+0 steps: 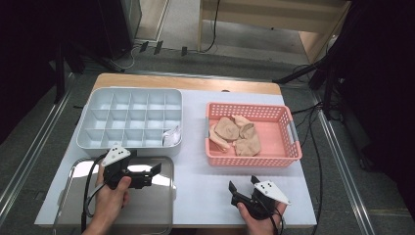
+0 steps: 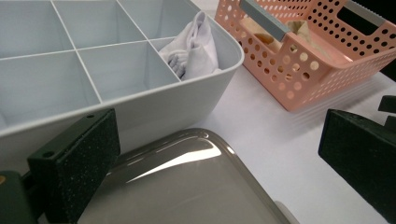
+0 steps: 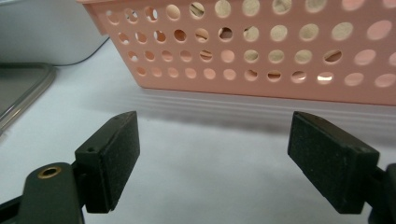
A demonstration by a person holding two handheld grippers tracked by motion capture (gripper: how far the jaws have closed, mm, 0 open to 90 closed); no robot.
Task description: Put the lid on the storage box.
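Note:
A pink perforated basket [image 1: 288,147] at the right holds several beige socks [image 1: 240,134]. At the left stands a pale grey divided organiser [image 1: 93,115]; a white sock [image 1: 171,135] sits in its near right compartment [image 2: 194,44]. My left gripper [image 1: 155,172] hangs open over a shiny metal tray [image 1: 151,205], nothing between its jaws. The tray [image 2: 187,186] lies below those jaws, with the organiser [image 2: 154,98] just behind. My right gripper [image 1: 242,185] is open and empty, low over the white table top just in front of the basket [image 3: 261,51].
The white mat [image 1: 200,161] runs between organiser and basket. Cables trail off the table's right side [image 1: 313,147]. A wooden edge [image 1: 186,82] borders the far side; dark stands and floor surround the table.

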